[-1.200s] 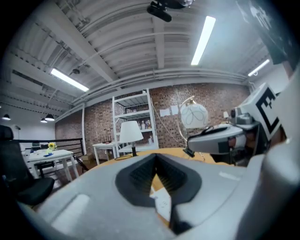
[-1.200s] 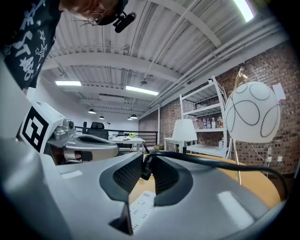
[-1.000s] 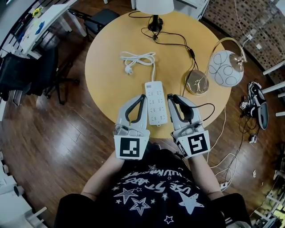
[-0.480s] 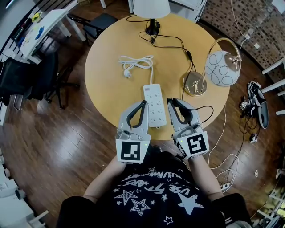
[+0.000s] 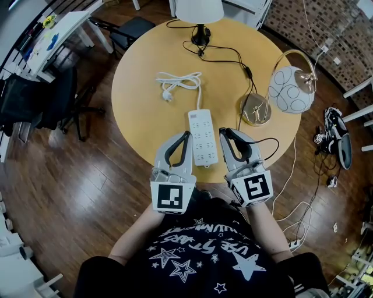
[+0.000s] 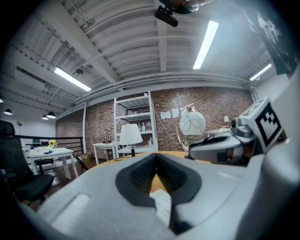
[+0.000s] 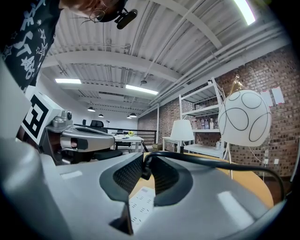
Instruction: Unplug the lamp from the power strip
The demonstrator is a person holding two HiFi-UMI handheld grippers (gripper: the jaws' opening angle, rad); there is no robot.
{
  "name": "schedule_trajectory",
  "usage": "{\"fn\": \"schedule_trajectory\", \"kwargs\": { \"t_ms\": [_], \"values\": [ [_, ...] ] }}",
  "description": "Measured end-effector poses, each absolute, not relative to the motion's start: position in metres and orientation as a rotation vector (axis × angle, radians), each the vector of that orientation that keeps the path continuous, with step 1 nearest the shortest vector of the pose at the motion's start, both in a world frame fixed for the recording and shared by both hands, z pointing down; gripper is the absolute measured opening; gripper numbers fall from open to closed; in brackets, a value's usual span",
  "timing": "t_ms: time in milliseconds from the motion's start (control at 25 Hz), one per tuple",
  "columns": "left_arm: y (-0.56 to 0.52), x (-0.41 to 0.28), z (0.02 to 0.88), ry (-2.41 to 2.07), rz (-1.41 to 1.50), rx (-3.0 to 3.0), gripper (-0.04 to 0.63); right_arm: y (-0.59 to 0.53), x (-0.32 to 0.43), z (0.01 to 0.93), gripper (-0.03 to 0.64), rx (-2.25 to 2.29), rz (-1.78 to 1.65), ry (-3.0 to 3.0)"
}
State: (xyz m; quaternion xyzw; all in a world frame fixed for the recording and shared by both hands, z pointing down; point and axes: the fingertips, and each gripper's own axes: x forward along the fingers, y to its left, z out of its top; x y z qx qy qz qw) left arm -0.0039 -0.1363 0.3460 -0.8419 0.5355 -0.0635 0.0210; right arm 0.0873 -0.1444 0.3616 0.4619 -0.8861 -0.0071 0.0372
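A white power strip (image 5: 203,137) lies on the round wooden table (image 5: 140,105), and shows again as the strip (image 7: 139,206) below my right jaws. My right gripper (image 5: 224,130) is level just right of the strip. It is shut on a black plug (image 7: 142,172), whose black cord (image 7: 211,160) leaves to the right. The cord (image 5: 274,141) loops back up the table toward the lamps. The plug sits beside the strip, apart from its sockets. My left gripper (image 5: 187,130) is level on the strip's left, shut and holding nothing. The white-shade lamp (image 5: 200,10) stands at the far edge.
A globe lamp (image 5: 293,88) on a brass base (image 5: 256,110) stands at the table's right. The strip's white cord (image 5: 182,78) lies coiled at the back left. Chairs (image 5: 41,99) and a white desk (image 5: 52,35) stand to the left, with shoes (image 5: 335,134) and cables on the floor at right.
Only the head view has shifted slightly. Both grippers and the held plug stay where they were.
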Motion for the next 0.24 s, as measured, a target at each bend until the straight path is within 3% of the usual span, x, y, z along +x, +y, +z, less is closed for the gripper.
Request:
{"fn": "schedule_trajectory", "kwargs": {
  "t_ms": [240],
  "values": [
    [-0.138,-0.003,0.35,1.664,-0.198,-2.606,0.003,-0.147,0.093,0.376,0.06,1.408,-0.008,-2.688]
  ]
}}
